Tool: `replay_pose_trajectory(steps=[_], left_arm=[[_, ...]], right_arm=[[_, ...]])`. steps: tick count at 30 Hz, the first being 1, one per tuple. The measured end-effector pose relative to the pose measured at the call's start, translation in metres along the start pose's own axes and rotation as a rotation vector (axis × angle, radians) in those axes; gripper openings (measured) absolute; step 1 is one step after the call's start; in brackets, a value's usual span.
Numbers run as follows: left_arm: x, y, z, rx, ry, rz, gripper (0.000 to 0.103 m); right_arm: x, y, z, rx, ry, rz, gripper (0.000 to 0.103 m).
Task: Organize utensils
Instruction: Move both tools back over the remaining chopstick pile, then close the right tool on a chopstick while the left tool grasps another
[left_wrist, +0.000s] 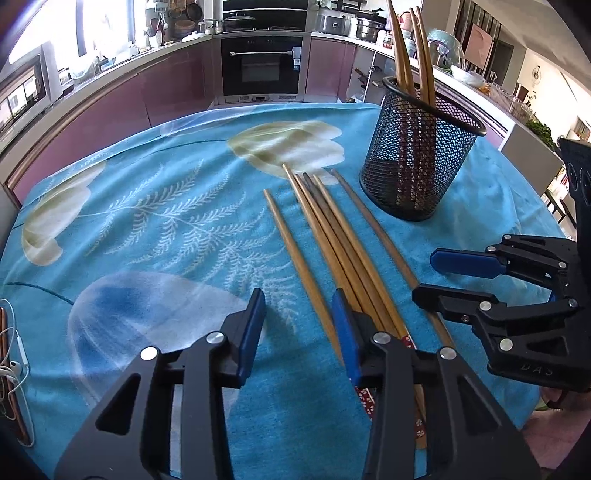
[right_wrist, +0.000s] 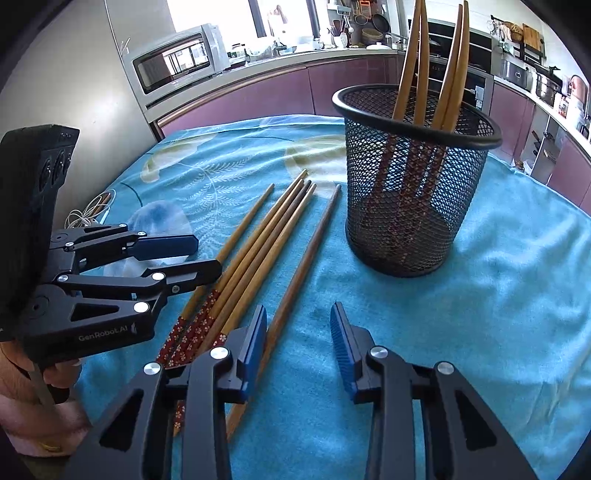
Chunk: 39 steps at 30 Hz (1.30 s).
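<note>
I am holding my left claw (left_wrist: 299, 332) low over the table covered with a blue leaf-printed cloth (left_wrist: 155, 229), its blue-padded jaws partly open and gripping nothing; the leftmost loose chopstick runs up through the gap between them without either pad pressing on it, as far as I can judge. My right claw (right_wrist: 299, 343) is likewise standing partly open and empty, with only bare cloth between its pads and its left pad sitting just beside the rightmost, darker chopstick. The loose brown wooden chopsticks with red flowered handle ends (left_wrist: 332, 236) are lying flat on the cloth, and I am counting six of them: one apart on the left, a tight bundle of four in the middle, one apart on the right. Their long axes are running away from me, patterned handles toward my claws and thin tips toward the black wire-mesh cup (left_wrist: 421, 155), which is standing upright beyond them and off to the right. In the cup I am counting four chopsticks (right_wrist: 428, 74) already leaning tips-up. The cup is lying nearer my right claw, while the bundle is lying between both claws, closest to my left one, so I judge the next pick is falling to the left, closing across a stick's width.
</note>
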<state>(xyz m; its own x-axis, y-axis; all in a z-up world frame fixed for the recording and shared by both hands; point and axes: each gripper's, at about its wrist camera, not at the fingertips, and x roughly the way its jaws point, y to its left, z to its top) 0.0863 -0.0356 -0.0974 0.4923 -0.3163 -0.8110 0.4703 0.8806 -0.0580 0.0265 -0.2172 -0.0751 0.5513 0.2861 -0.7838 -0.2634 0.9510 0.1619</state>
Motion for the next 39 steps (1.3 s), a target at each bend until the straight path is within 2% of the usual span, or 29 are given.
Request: replay_pose_trajectory(steps=[5,7,11,13,17,19,22,31,39], left_arm=[[-0.003,0.006,-0.001,-0.012,0.006,-0.018,0.031],[-0.002,0.008,0.002,-0.020,0.008,-0.011,0.031],[0.005,0.010,0.007,-0.035,0.008,-0.003,0.030],[0.007,0.009,0.010,-0.036,0.006,0.006,0.030],[0.009,0.008,0.012,-0.047,0.001,0.033,0.022],[0.009,0.009,0.012,-0.064,-0.002,0.030,0.013],[0.008,0.011,0.011,-0.088,-0.009,0.030,0.012],[0.000,0.008,0.006,-0.112,-0.032,0.023,0.008],[-0.023,0.007,0.006,-0.108,-0.072,-0.028,0.008]], right_arm=[[0.001,0.003,0.003,-0.021,0.010,-0.015,0.033],[0.005,0.006,0.006,-0.028,0.016,-0.024,0.029],[0.013,0.008,0.013,-0.023,0.010,-0.027,0.027],[0.015,0.007,0.016,-0.017,0.010,-0.030,0.022],[0.015,0.000,0.018,0.021,0.012,0.012,0.012],[0.015,-0.005,0.017,0.048,0.014,0.035,0.010],[0.012,-0.007,0.017,0.065,0.013,0.051,0.008],[0.001,-0.007,0.017,0.071,-0.007,0.088,0.006],[-0.015,-0.007,0.018,0.062,-0.042,0.141,0.006]])
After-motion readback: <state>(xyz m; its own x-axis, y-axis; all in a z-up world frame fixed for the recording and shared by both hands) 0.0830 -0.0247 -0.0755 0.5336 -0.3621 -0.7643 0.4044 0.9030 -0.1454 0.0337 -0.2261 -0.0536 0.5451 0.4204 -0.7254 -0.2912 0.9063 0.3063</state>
